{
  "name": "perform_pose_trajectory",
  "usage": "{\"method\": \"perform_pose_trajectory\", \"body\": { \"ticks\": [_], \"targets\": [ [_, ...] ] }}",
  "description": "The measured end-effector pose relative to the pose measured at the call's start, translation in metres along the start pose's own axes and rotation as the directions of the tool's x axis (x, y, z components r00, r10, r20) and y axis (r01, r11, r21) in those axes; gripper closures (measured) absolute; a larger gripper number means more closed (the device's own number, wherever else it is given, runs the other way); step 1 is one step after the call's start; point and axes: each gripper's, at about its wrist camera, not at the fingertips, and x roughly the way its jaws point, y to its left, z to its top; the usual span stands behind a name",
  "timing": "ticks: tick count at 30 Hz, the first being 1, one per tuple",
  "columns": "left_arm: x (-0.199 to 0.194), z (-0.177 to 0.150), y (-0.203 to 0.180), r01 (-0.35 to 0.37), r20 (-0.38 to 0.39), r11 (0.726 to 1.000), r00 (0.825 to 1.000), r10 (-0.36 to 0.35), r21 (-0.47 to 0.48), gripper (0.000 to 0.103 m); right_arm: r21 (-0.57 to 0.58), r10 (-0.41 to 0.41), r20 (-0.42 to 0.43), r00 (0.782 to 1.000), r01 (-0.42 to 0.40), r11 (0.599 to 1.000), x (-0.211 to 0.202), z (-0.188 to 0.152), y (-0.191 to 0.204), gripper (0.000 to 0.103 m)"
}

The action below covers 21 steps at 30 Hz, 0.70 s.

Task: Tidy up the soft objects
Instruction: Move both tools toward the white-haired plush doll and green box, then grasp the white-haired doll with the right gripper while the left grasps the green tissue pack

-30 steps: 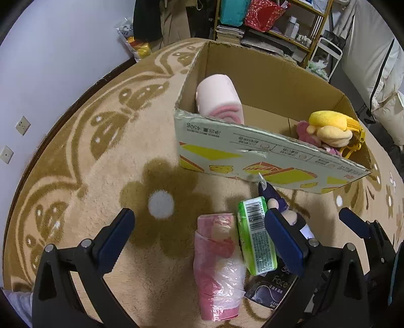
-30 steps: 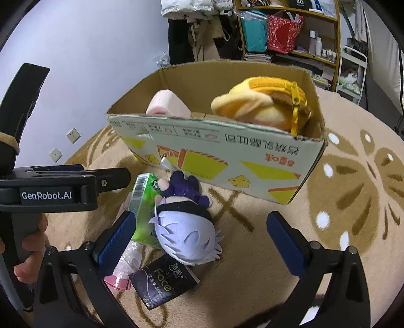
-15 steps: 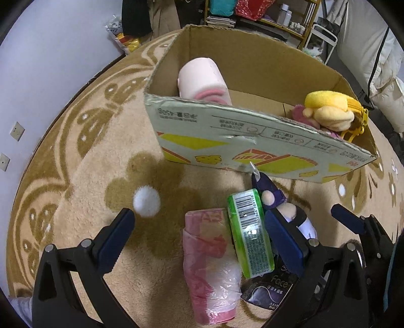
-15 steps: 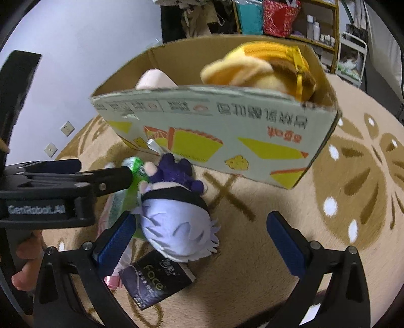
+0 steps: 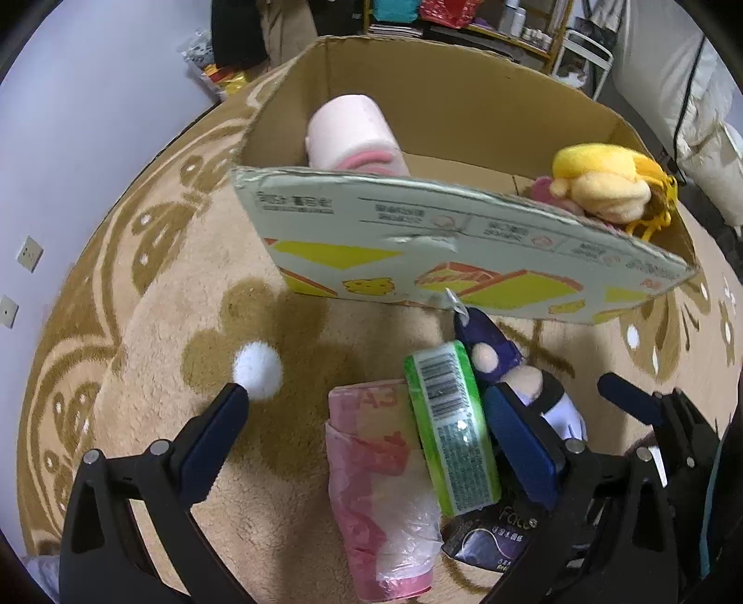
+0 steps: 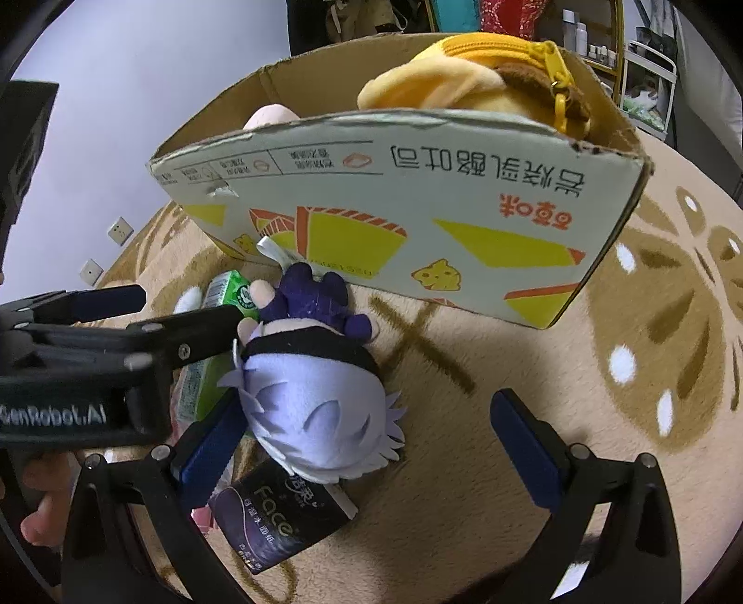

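Observation:
On the carpet in front of a cardboard box [image 5: 464, 232] lie a pink plastic-wrapped pack [image 5: 371, 488], a green tissue pack [image 5: 450, 427], a lilac-haired plush doll [image 6: 320, 409] and a dark "Face" tissue pack [image 6: 274, 515]. My left gripper [image 5: 367, 427] straddles the pink and green packs. Its jaws are closing, the right pad sits beside the green pack, and the left pad is clear of the pink one. My right gripper [image 6: 367, 446] is open around the doll's head without touching it. The box holds a pink roll [image 5: 353, 134] and a yellow plush [image 6: 455, 88].
A beige carpet with a brown pattern [image 5: 139, 325] covers the floor. A white wall with sockets [image 5: 28, 253] runs along the left. Shelves with bottles and bags [image 5: 511, 28] stand behind the box. A person's hand [image 6: 37, 511] holds the left gripper.
Both grippers have sunk closer to the objects on the carpet, so the box and packs loom larger. The left jaws have narrowed a little around the two packs.

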Motion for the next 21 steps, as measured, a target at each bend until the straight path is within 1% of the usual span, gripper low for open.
{"method": "perform_pose_trajectory", "body": {
  "ticks": [1,3,6,8,9,10,11,12,14,16,17,18,21],
  "targets": [
    [0.0,-0.001,-0.002,-0.001,0.0,1.0,1.0,0.001,0.012,0.013,0.0,0.0,-0.002,1.0,0.0,1.0,0.001,0.0,0.0,0.0],
    [-0.001,-0.003,-0.008,0.006,0.002,0.999,1.0,-0.006,0.032,0.017,-0.001,0.001,-0.006,1.0,-0.001,1.0,0.003,-0.001,0.001,0.0],
    [-0.003,-0.005,-0.014,0.017,0.002,0.998,1.0,-0.017,0.053,0.026,0.0,0.015,-0.012,1.0,-0.015,1.0,0.005,-0.003,0.0,0.0],
    [-0.004,-0.006,-0.017,0.013,0.006,0.997,1.0,-0.014,0.071,0.037,-0.01,0.022,-0.008,1.0,-0.022,1.0,0.005,-0.002,0.001,0.002],
    [-0.004,-0.006,-0.019,0.014,0.007,0.996,1.0,-0.014,0.083,0.041,-0.018,0.018,-0.005,1.0,-0.018,1.0,0.003,-0.003,0.002,0.003],
    [-0.005,-0.007,-0.021,0.02,0.009,0.996,1.0,-0.021,0.09,0.048,-0.029,0.017,0.0,1.0,-0.017,0.999,0.003,-0.003,0.004,0.005],
    [-0.006,-0.008,-0.022,0.027,0.01,0.995,1.0,-0.029,0.096,0.053,-0.036,0.019,0.002,1.0,-0.019,0.999,0.003,-0.003,0.005,0.008],
    [-0.007,-0.008,-0.024,0.039,0.01,0.994,0.999,-0.041,0.103,0.055,-0.04,0.021,0.001,1.0,-0.021,0.999,0.002,-0.003,0.006,0.01],
    [-0.009,-0.009,-0.028,0.054,0.007,0.992,0.998,-0.055,0.113,0.061,-0.045,0.028,-0.002,1.0,-0.028,0.999,0.002,-0.003,0.008,0.014],
    [-0.008,-0.01,-0.029,0.056,-0.001,0.992,0.998,-0.056,0.117,0.066,-0.052,0.047,-0.005,0.999,-0.048,0.998,0.002,-0.003,0.009,0.021],
    [-0.008,-0.01,-0.03,0.061,-0.005,0.991,0.998,-0.06,0.115,0.068,-0.056,0.059,-0.007,0.998,-0.059,0.997,0.001,-0.004,0.01,0.027],
    [-0.008,-0.011,-0.03,0.071,-0.011,0.991,0.997,-0.07,0.112,0.069,-0.06,0.066,-0.008,0.998,-0.066,0.996,0.0,-0.004,0.012,0.032],
    [-0.006,-0.011,-0.029,0.102,-0.03,0.991,0.995,-0.1,0.092,0.07,-0.075,0.072,-0.01,0.997,-0.073,0.995,0.0,-0.004,0.016,0.036]
  ]
}}
